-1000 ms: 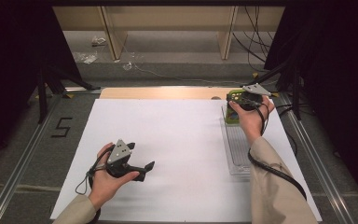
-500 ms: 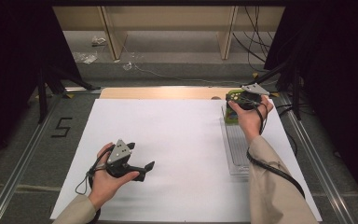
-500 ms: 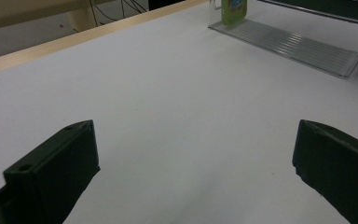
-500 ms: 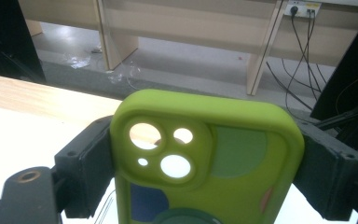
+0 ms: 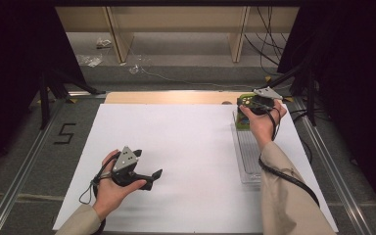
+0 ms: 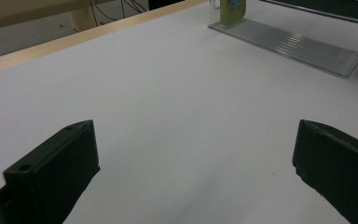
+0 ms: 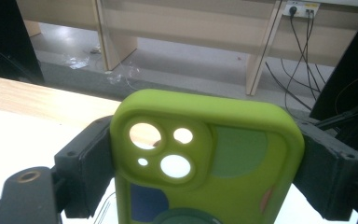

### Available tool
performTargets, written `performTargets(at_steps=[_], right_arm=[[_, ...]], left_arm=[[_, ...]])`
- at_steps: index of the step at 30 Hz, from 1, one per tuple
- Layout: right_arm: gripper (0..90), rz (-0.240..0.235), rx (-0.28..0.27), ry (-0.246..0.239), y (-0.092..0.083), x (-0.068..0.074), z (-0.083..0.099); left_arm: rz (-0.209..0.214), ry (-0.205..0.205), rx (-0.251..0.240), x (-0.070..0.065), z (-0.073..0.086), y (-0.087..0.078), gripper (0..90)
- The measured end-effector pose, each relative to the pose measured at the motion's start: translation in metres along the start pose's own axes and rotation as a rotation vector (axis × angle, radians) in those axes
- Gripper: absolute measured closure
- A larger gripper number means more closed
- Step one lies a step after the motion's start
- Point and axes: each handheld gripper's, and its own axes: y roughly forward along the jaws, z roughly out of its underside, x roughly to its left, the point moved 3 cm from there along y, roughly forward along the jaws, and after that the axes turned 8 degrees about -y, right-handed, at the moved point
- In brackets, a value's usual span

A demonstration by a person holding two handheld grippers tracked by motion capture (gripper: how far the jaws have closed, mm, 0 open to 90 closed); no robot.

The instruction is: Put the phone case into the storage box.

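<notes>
A lime-green phone case with round camera cut-outs stands upright between the jaws of my right gripper, which press on its two long sides. From above, that right gripper holds the green case over the far end of a clear ribbed tray at the table's right side. My left gripper rests low over the white table near the front left, jaws wide apart. Nothing lies between the left gripper jaws. A green item stands at the tray's far end.
White sheet covers the table, with a bare wooden strip along its far edge. Metal rails run down both sides. Cables and a wooden shelf frame lie on the floor beyond the table.
</notes>
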Motion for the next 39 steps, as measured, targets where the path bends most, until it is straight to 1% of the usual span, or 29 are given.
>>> performTargets(at_steps=[9,18,29,39], right_arm=[[16.4,0.003,-0.002,-0.002,0.0017,0.0011,-0.0001],[16.1,0.016,-0.012,0.004,0.0024,0.0012,0.0010],[15.6,0.021,-0.014,0.011,0.0040,0.0008,0.0011],[15.0,0.028,-0.019,0.003,0.0056,0.0017,0.0017]], left_arm=[[0.001,0.002,-0.001,0.0000,-0.0003,-0.0002,0.0],[0.001,0.002,-0.001,0.0000,-0.0002,0.0000,0.0],[0.001,0.003,-0.001,-0.0002,-0.0003,0.0001,0.0],[0.001,0.002,-0.002,-0.0001,-0.0004,0.0001,0.0]])
